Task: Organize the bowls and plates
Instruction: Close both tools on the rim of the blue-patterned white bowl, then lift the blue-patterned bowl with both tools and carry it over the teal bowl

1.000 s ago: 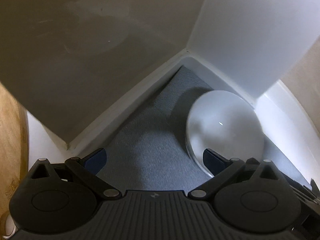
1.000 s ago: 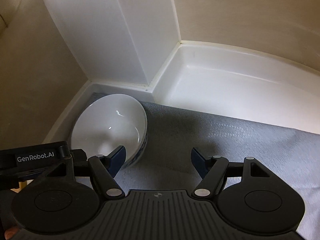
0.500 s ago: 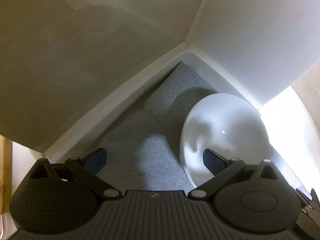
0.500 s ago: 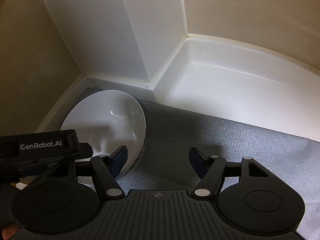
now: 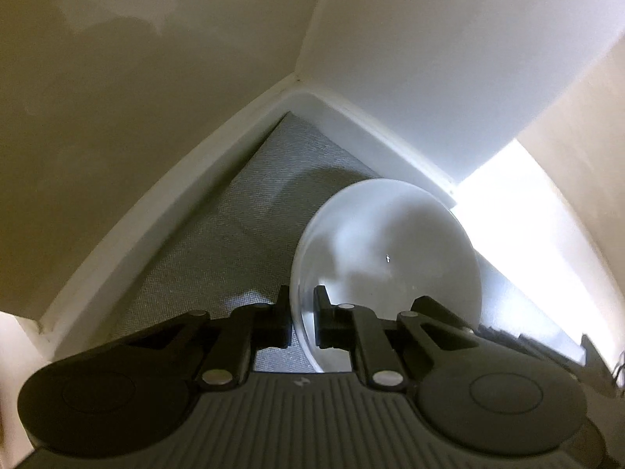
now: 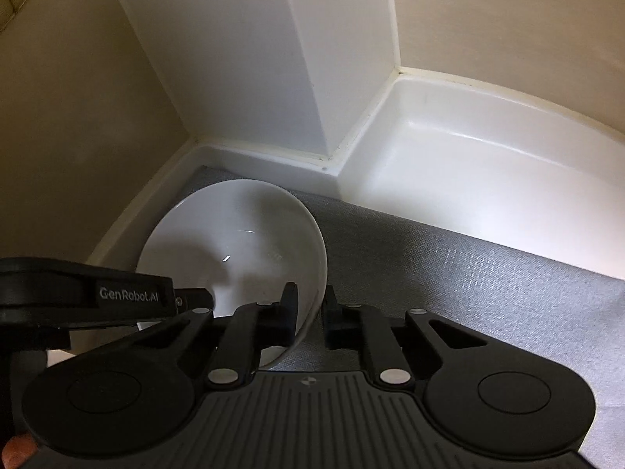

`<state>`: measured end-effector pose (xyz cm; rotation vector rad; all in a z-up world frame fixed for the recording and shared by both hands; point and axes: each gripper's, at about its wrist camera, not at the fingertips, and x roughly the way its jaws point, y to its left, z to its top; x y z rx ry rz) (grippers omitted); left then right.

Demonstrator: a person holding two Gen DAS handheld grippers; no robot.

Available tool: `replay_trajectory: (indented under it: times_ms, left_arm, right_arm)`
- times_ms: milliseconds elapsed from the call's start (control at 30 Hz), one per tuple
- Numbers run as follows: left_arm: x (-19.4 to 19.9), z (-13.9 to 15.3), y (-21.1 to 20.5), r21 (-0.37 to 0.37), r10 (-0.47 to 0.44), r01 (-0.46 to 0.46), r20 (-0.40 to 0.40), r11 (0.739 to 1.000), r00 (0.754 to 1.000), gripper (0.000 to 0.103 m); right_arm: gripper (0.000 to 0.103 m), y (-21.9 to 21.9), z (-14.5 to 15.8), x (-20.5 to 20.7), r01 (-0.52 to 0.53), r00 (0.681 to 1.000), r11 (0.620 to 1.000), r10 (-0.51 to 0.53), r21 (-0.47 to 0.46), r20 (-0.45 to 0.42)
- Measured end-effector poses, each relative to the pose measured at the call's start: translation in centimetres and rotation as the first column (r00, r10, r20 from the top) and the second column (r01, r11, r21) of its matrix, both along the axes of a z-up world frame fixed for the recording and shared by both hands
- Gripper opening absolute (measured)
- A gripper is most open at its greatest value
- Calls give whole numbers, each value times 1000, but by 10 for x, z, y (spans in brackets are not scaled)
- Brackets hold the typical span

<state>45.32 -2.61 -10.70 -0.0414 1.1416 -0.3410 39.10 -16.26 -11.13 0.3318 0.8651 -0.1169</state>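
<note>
A white bowl [image 5: 390,250] sits on a grey mat [image 5: 242,234] in the corner of a white cabinet. My left gripper [image 5: 301,301] is shut on the bowl's left rim, one finger outside and one inside. In the right wrist view the same bowl [image 6: 242,242] shows at the lower left. My right gripper [image 6: 310,301] is shut on its right rim, one finger inside and one outside. The left gripper's body [image 6: 86,297] shows at the bowl's left side in that view.
White cabinet walls [image 5: 429,58] close in behind and beside the bowl. A white partition [image 6: 250,58] stands behind it. To its right lies a bare white shelf floor [image 6: 488,179] beyond the grey mat [image 6: 449,273].
Both grippers were open on either side of the bowl; both have now shut on its rim, left on the left edge and right on the right edge.
</note>
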Motion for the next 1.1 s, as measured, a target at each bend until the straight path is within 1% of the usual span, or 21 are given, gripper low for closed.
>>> replay_trajectory:
  times_ms: [100, 333, 500, 633, 767, 1100]
  left_arm:
    - [-1, 2, -1, 12, -13, 13, 7, 1000, 1000, 11]
    - [1, 4, 3, 9, -24, 24, -1, 1000, 1000, 10]
    - [-3, 12, 2, 3, -39, 39, 15, 999, 999, 11]
    - [-11, 22, 3, -10, -50, 51, 37, 999, 998, 11]
    - [-22, 38, 13, -20, -65, 66, 61, 998, 996, 11]
    - [-56, 81, 39, -44, -120, 126, 128, 991, 985, 11]
  right_arm:
    - [13, -1, -1, 1, 7, 1000, 1000, -7, 12, 0]
    - [13, -3, 1, -1, 17, 1000, 1000, -17, 23, -6]
    - [13, -3, 8, -6, 22, 1000, 1000, -22, 20, -2]
    - [13, -2, 19, -15, 29, 999, 1000, -29, 13, 18]
    - [13, 3, 32, -27, 31, 999, 1000, -31, -3, 39]
    - [14, 34, 73, -84, 46, 994, 997, -40, -55, 104]
